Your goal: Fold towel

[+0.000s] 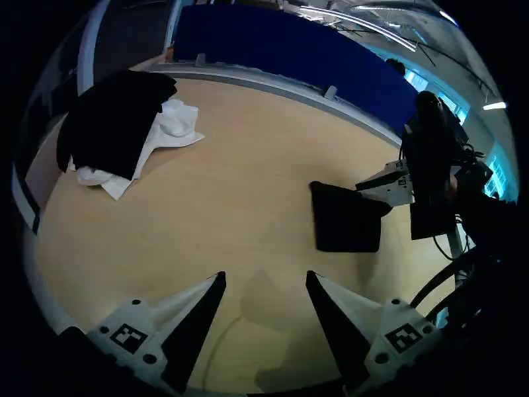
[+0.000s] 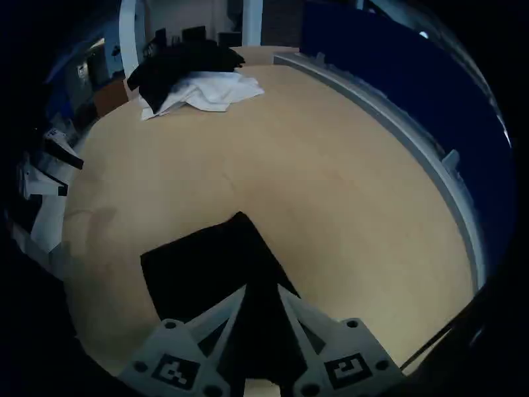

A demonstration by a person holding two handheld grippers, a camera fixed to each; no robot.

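Note:
A black towel [image 1: 346, 218], folded into a small rectangle, lies flat on the beige table [image 1: 251, 172]. My right gripper [image 1: 387, 188] sits at that towel's right edge, held by a dark-sleeved hand. In the right gripper view the black towel [image 2: 205, 271] runs up between the fingers of my right gripper [image 2: 262, 291], which is shut on its near edge. My left gripper [image 1: 264, 284] hovers open over bare table, well short of the towel and to its left, with nothing between its fingers.
A heap of black towels [image 1: 116, 122] over white ones [image 1: 173, 126] lies at the far left corner of the table; the same heap [image 2: 192, 83] appears in the right gripper view. A blue partition [image 1: 297, 53] runs along the table's back edge.

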